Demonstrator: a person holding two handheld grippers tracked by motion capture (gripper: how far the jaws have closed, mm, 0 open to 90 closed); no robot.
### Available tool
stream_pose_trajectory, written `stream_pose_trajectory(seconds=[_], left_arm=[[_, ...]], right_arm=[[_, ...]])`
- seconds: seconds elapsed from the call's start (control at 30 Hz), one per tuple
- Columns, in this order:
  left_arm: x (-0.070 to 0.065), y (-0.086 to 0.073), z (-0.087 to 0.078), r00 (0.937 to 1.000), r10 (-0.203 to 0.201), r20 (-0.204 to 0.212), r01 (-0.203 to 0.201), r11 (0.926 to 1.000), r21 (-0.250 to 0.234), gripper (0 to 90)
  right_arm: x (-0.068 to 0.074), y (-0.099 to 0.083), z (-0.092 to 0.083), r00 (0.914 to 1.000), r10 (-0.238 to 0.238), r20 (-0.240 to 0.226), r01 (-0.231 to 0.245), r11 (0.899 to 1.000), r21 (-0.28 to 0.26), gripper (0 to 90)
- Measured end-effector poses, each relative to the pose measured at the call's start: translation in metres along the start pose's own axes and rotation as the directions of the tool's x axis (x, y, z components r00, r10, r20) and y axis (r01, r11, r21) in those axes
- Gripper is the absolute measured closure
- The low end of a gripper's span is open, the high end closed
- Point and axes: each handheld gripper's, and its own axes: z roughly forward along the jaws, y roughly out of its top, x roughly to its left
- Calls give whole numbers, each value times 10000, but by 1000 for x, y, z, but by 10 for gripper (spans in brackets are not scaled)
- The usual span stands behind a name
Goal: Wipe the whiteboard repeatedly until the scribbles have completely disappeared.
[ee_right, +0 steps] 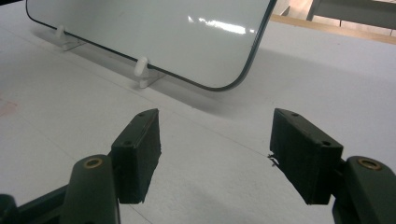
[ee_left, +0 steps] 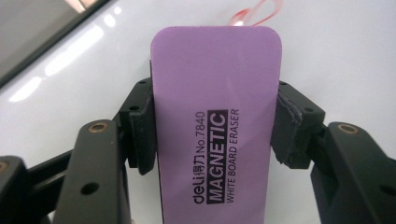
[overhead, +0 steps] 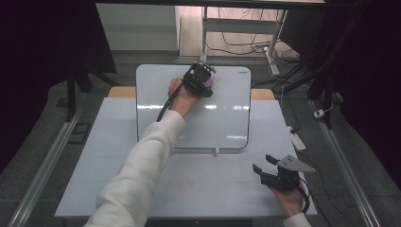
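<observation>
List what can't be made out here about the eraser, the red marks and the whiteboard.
- Red marks: left gripper view, mostly covered by the purple eraser and cut by the top edge; too small to read in the high view.
- Eraser's wiping face: turned toward the whiteboard, hidden in both views.
- Whiteboard's upper part: right gripper view, cut off by the top edge.
- Left gripper: its jaws are hidden by its own body in the high view.

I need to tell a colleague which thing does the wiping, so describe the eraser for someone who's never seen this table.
Find the whiteboard propped on the table. Near its top edge, the left tongs clamp a flat purple eraser printed "MAGNETIC WHITE BOARD ERASER", the one coloured thing there.
</observation>
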Motion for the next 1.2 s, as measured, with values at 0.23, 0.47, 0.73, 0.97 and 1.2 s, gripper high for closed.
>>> stream_pose_trajectory(seconds=[0.23, 0.47, 0.73, 0.97, 1.2], left_arm=[[-22, 10, 6, 9999, 20, 109, -17, 9997, -260, 411], [-28, 17, 7, 9996, -2, 295, 14, 9991, -412, 412], [6, 12, -3, 9980, -558, -281, 548, 9979, -354, 412], [-16, 19, 5, 10000, -10, 33, 12, 9987, -503, 412], [-52, 27, 14, 9926, 951, 753, -913, 9944, -525, 412]], right_arm=[[0, 0, 0, 10000, 14, -29, -14, 10000, 7, 333], [0, 0, -1, 10000, 20, -6, -20, 10000, -9, 333], [0, 0, -1, 10000, 15, 24, -15, 10000, -21, 333], [0, 0, -2, 10000, 40, 24, -40, 10000, -17, 333], [0, 0, -2, 10000, 36, 38, -35, 10000, -21, 333]])
